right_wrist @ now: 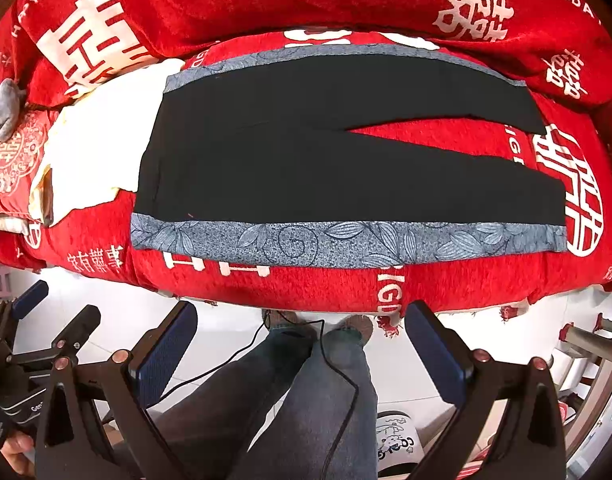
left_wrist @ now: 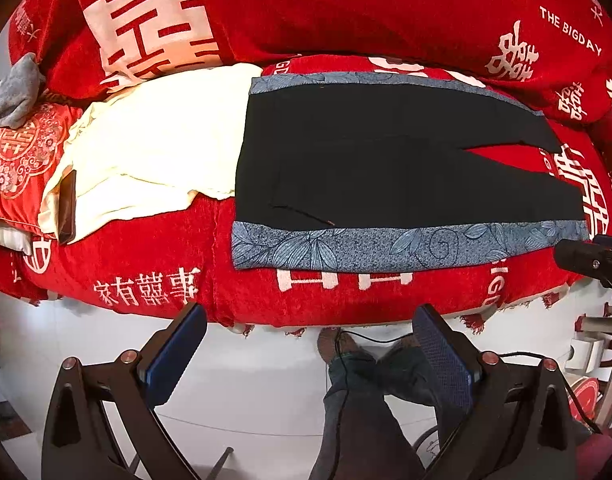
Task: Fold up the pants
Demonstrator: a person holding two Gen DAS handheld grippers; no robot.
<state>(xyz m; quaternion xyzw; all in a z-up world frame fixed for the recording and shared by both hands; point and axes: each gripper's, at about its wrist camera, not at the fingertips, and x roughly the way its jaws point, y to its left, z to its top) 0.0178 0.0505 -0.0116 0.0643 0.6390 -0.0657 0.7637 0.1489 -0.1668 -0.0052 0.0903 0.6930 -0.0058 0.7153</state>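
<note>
Both tools hang wide open and empty over the pale floor at the edge of a red sofa (left_wrist: 154,280), the left tool (left_wrist: 310,356) and the right tool (right_wrist: 302,348) each showing blue-padded fingers spread well apart, with the operator's jeans and shoes below them. Black pants (left_wrist: 386,160) with blue floral side panels lie flat and fully spread on the sofa's seat, waistband toward the left, two legs running right and parting in a narrow V near the hems. Neither tool touches the garment. A cream cloth (left_wrist: 154,144) sits just beside the waistband, its edge appearing to meet or slip under it, with a dark phone-like slab (left_wrist: 68,208) resting on its far corner; a grey cloth (left_wrist: 14,92) is bunched at the far left, by an embroidered red cushion (left_wrist: 14,160). Judging from the flat layout, folding has not begun: the step in hand looks like the approach to a first grasp. A sensible next move would be to close one tool on the near waistband corner and the other on the near hem, along the floral strip (right_wrist: 346,240), then carry that leg over onto the far one so the side panels line up. Thin fabric lying flush on plush upholstery may call for a low, pinching entry to catch a single layer's edge
</note>
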